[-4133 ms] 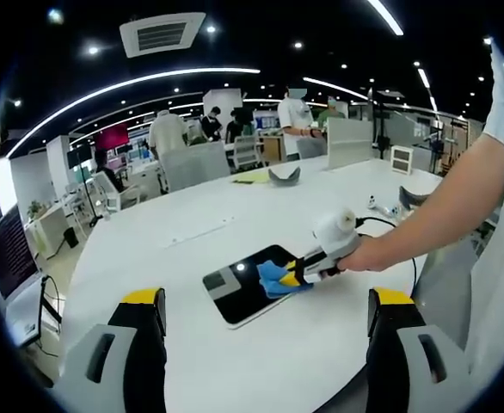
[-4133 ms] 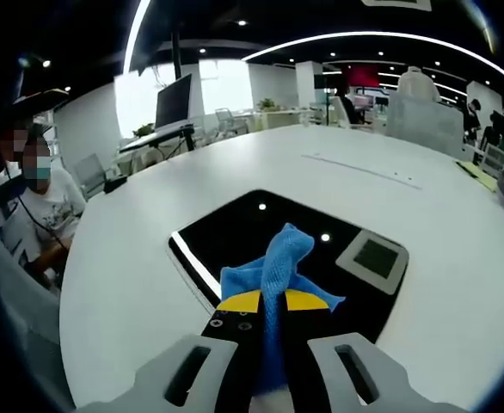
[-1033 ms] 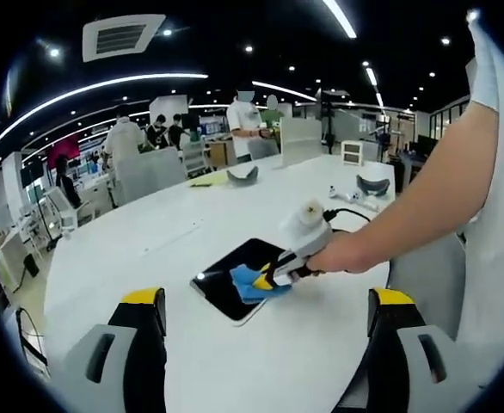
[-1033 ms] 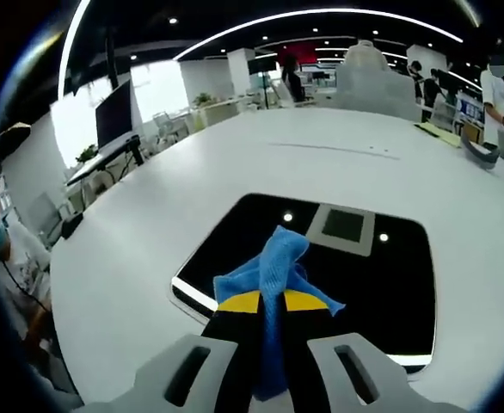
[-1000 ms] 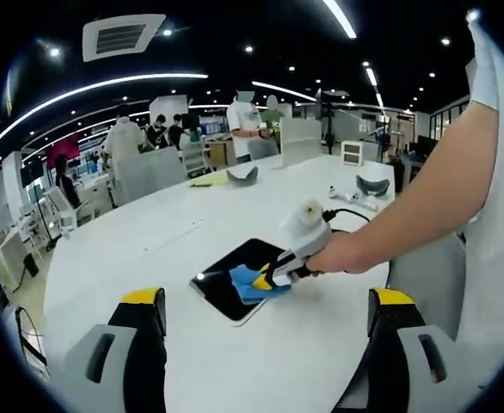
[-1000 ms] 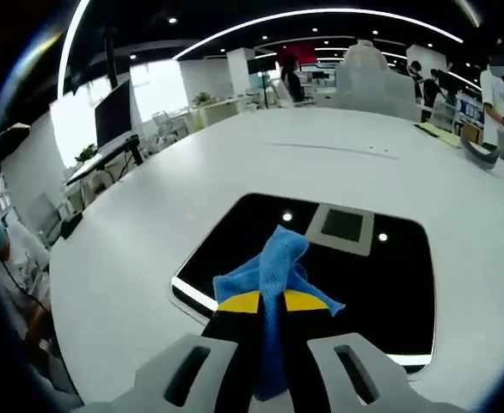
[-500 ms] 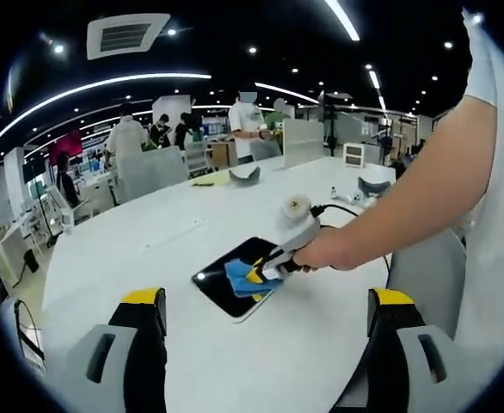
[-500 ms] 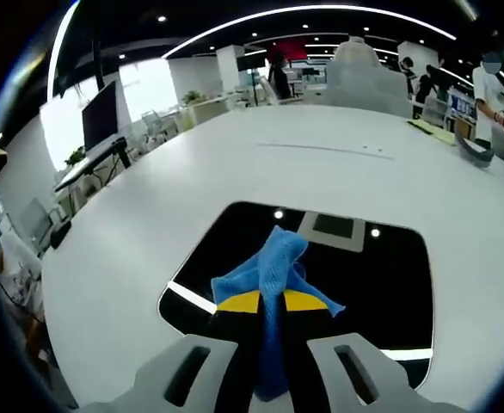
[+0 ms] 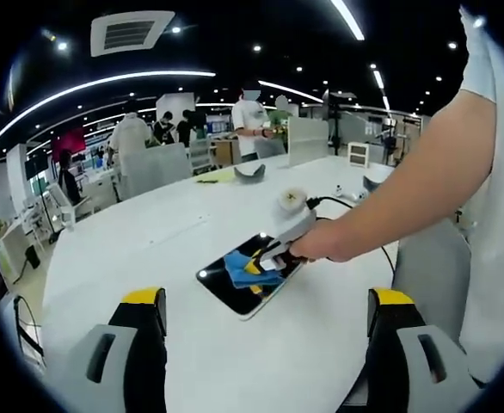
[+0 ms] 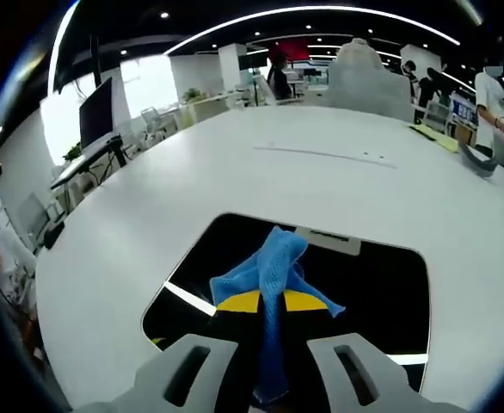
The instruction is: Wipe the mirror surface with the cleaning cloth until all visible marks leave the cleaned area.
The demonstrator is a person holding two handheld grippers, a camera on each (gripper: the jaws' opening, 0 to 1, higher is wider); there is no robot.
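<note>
A blue cloth (image 10: pixel 271 258) is clamped between the closed jaws of the right gripper (image 10: pixel 272 303) and pressed on the mirror (image 10: pixel 381 292), which lies flat on the white table (image 10: pixel 321 163). In the left gripper view the mirror (image 9: pixel 235 292) is seen at about 12 o'clock from the left gripper (image 9: pixel 265 301) — well apart from it — with the cloth (image 9: pixel 239 265) on it under the right gripper (image 9: pixel 256 265), held by a hand (image 9: pixel 321 243). The left jaws stand wide apart, holding nothing.

Blue mesh-weave cloth (image 10: pixel 273 262), black glossy mirror (image 10: pixel 381 297), white table (image 10: pixel 235 163), yellow-tipped tool (image 10: pixel 271 303).
</note>
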